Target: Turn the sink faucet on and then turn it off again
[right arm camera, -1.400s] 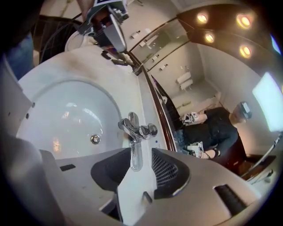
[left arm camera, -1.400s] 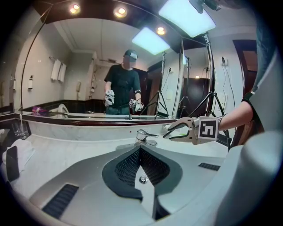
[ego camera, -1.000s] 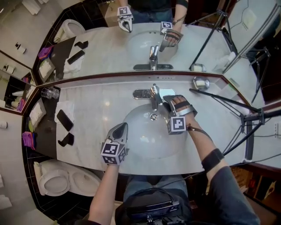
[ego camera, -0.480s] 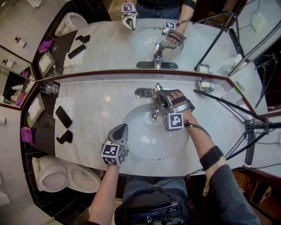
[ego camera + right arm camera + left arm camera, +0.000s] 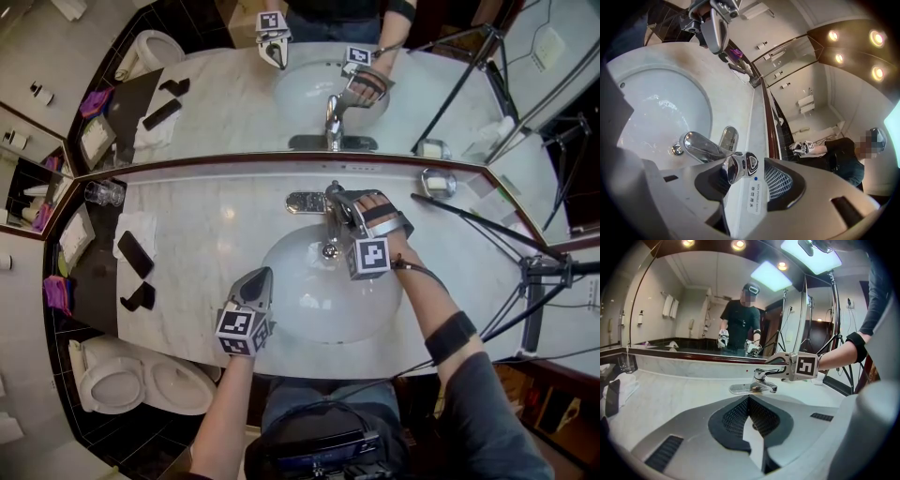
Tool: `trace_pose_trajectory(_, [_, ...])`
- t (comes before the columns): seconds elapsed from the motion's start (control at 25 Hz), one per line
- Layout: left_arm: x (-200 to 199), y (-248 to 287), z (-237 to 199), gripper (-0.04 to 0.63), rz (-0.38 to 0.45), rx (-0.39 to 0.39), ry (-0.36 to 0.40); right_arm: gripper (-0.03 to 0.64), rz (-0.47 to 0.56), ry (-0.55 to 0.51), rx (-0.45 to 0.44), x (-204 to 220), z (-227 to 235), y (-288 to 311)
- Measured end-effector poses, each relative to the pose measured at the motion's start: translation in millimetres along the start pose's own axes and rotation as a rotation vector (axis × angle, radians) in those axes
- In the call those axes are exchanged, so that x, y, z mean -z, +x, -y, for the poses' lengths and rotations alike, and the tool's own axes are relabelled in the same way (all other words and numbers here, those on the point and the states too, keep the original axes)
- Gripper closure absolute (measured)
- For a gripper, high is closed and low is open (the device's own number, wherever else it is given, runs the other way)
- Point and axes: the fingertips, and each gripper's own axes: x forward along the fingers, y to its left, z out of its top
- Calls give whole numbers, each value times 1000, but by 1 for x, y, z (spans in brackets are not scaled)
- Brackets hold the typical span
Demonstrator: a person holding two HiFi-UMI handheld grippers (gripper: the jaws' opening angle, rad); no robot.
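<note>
Two grippers in use | right gripper (image 5: 342, 204): jaws wide, just closing a little, astride the lever (image 5: 737, 168) but not clamping it, placed to work it | left gripper (image 5: 261, 274): jaws together, empty, parked over the sink (image 5: 309, 314) front rim, out of the way | faucet (image 5: 328, 223): middle of counter (image 5: 206, 244) back edge, no stream seen.

Two grippers: left gripper (image 5: 257, 275), right gripper (image 5: 338, 201). One faucet (image 5: 329, 225) at the right fingers (image 5: 351, 217); one sink basin (image 5: 314, 319) beneath; left of the left fingers (image 5: 253, 289), two handsets (image 5: 136, 253) (image 5: 141, 296), one glass (image 5: 101, 193), one toilet (image 5: 150, 380).
</note>
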Motion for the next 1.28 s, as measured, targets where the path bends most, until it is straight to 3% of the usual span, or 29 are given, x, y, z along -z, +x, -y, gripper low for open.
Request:
trace_pose_trajectory(0.8, [-9,-1,0,607,17,-12,-6,407,-18,99,-144,3,8,6])
trace_pose_trajectory(1.28, [-13,-7,-4,607,24,-21,-4,408,-45,167,-186,3,12,9])
